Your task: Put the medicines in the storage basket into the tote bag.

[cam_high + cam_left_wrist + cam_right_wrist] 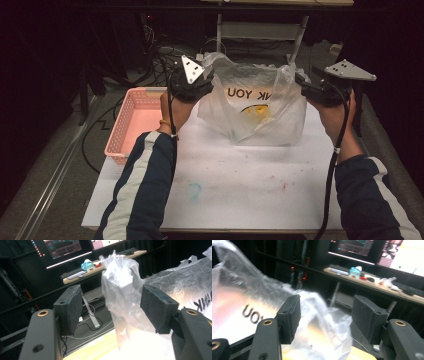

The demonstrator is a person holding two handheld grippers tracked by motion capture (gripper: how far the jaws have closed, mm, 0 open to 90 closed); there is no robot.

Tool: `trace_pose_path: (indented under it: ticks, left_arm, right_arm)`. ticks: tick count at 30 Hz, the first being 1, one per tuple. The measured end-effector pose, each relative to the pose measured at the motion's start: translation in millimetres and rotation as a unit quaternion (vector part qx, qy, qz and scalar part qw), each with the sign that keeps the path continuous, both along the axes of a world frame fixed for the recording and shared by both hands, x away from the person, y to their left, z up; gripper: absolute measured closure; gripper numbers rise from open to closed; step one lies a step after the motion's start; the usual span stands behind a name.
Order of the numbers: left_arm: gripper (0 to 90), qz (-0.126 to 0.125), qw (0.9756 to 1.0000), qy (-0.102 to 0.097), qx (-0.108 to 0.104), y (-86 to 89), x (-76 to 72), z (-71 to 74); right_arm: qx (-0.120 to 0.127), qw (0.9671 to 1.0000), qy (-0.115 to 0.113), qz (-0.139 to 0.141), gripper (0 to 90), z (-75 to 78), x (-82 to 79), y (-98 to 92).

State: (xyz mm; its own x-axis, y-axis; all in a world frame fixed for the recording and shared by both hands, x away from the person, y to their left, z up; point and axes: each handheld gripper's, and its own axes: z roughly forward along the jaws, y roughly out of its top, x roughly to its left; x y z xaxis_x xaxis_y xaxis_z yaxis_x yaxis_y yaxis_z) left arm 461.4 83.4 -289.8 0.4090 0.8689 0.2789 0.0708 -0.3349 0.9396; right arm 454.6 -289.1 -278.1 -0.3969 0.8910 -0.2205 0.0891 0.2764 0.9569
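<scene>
High view puts your clear plastic bag upright at the far middle of the white table, just right of the pink basket. Your left gripper sits at the bag's left handle, jaws wide, with the handle standing between them untouched by either pad. Your right gripper hovers at the right edge, jaws wide, gripping nothing.
</scene>
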Motion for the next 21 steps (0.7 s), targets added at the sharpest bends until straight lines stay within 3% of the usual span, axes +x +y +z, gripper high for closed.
trace_pose_path:
  ticks: [3, 6, 9, 21]
  left_arm:
    - [27.2, -0.012, 0.9999, -0.005, 0.008, 7.3, -8.3, 3.9]
    - [25.5, -0.024, 0.9997, -0.005, 0.0, 15.9, -16.7, 7.3]
    - [21.6, -0.037, 0.9992, -0.005, 0.013, 20.5, -26.5, 6.1]
    - [19.1, -0.08, 0.9964, 0.004, 0.025, 25.8, -61.0, -25.6]
  right_arm:
    - [-0.013, 0.9998, 0.008, 0.011, 38.7, -4.1, -6.1, 3.2]
    - [-0.027, 0.9995, 0.009, 0.014, 37.8, -7.4, -9.1, 6.7]
    - [-0.022, 0.9995, 0.011, 0.019, 36.9, -10.3, -11.9, 6.3]
    - [-0.016, 0.9992, 0.001, 0.036, 32.1, -27.5, -33.0, 3.6]
